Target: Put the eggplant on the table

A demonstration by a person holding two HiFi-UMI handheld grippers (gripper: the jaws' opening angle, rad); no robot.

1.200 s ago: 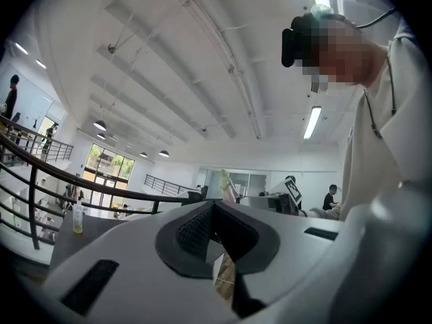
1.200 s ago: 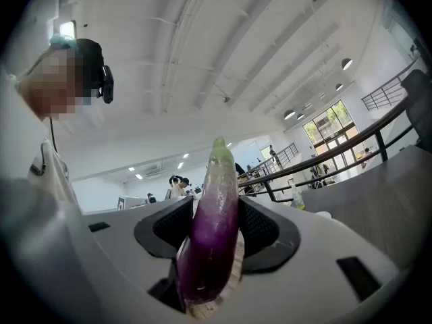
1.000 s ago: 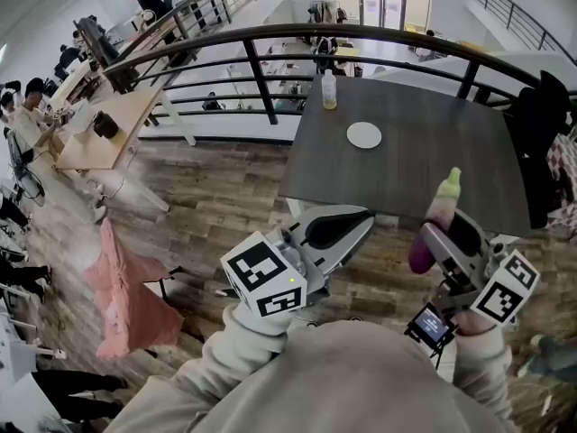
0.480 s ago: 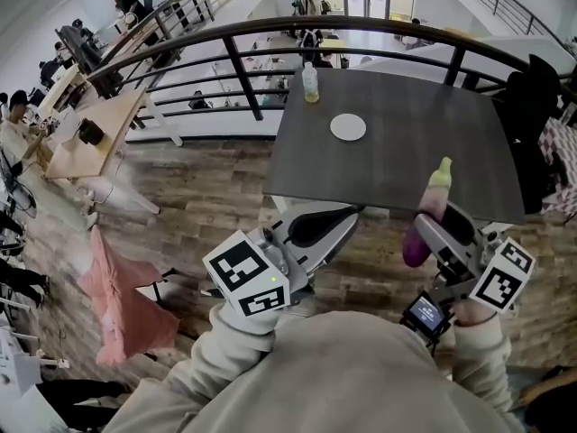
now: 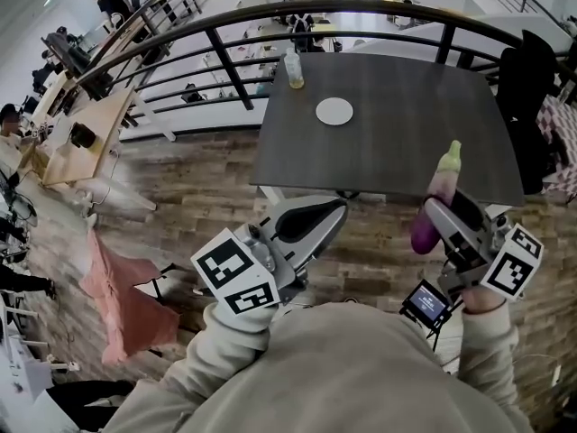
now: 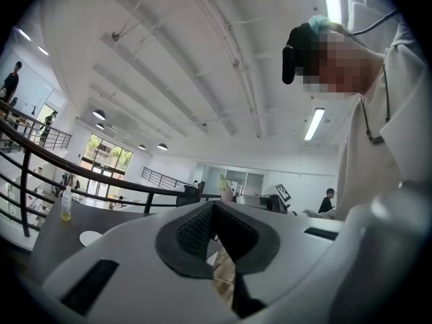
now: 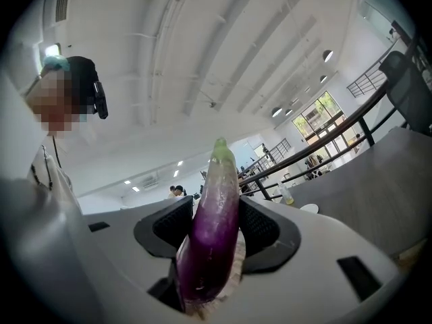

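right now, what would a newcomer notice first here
The purple eggplant, clamped in the right gripper, pokes out past its jaws by the near edge of the table. A white plate and a bottle sit on its far side; the left gripper is shut and empty.

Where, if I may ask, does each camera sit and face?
Head view: person's head, steeply down at table, left gripper, right gripper, sleeves.
Left gripper view: rides left gripper, along shut fingers; person's chest right.
Right gripper view: rides right gripper, along fingers clamping eggplant; person left.
All three share the plate and bottle.
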